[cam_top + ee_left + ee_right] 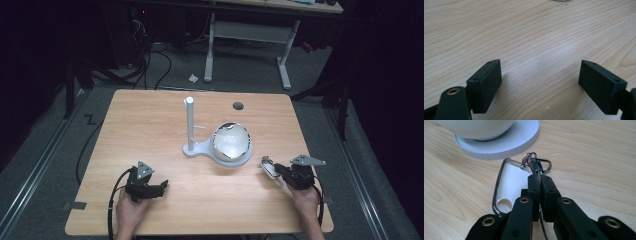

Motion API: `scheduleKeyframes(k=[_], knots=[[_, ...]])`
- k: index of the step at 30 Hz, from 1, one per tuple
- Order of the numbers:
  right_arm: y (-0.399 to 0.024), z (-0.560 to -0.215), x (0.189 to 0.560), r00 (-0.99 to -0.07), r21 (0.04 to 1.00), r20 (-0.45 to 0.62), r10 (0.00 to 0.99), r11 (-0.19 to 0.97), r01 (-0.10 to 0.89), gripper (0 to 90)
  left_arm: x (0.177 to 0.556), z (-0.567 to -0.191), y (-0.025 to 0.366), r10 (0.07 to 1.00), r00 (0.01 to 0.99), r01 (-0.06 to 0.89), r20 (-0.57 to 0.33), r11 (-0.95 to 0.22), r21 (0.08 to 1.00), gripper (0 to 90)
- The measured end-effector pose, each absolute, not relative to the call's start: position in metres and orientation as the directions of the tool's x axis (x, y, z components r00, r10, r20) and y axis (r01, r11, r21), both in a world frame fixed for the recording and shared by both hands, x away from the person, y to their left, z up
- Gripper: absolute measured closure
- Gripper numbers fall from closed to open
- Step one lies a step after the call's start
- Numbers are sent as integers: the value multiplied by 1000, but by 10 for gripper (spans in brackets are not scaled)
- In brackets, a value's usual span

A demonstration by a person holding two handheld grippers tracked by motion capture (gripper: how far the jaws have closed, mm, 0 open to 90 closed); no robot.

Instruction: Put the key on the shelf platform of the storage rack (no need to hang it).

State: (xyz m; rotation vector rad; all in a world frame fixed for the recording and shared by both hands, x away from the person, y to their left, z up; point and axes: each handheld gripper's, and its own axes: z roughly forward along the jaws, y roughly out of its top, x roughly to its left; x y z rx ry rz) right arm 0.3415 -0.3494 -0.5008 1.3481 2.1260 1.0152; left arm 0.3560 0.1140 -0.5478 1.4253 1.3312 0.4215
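Observation:
My right gripper (540,178) is shut on the thin metal ring (545,166) of a keychain. Its white, metal-framed tag (509,183) lies flat on the wooden table beside the jaws. In the high view this gripper (278,171) sits at the table's front right, with the keychain (267,167) at its tip, just right of the stand. The white stand has an upright post (190,122) and a round base (245,156) carrying a white bowl (231,141). My left gripper (161,186) rests at the front left. It is open (540,82), with bare wood between its pads.
A dark round hole (238,105) marks the table's (150,130) far side. The stand's base rim (506,147) lies close ahead of the right jaws. Beyond the table stand another desk's white legs (285,65), with cables on the floor.

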Motion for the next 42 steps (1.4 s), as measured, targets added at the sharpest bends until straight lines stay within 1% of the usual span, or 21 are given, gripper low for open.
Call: scheduleKeyframes(k=[8, 18, 25, 42], knots=[[-350, -492, 330, -445, 789, 39, 895, 245, 563, 876, 356, -548, 114, 865, 309, 480, -395, 216, 850, 191], [-343, -477, 321, -473, 806, 21, 881, 265, 530, 876, 356, -548, 114, 865, 309, 480, -394, 216, 850, 191], [-335, -466, 317, -503, 817, 7, 864, 285, 502, 876, 356, -548, 114, 865, 309, 481, -395, 216, 850, 191], [-315, -444, 313, -575, 839, 10, 818, 306, 450, 877, 356, -548, 114, 865, 309, 480, -394, 216, 850, 191]])
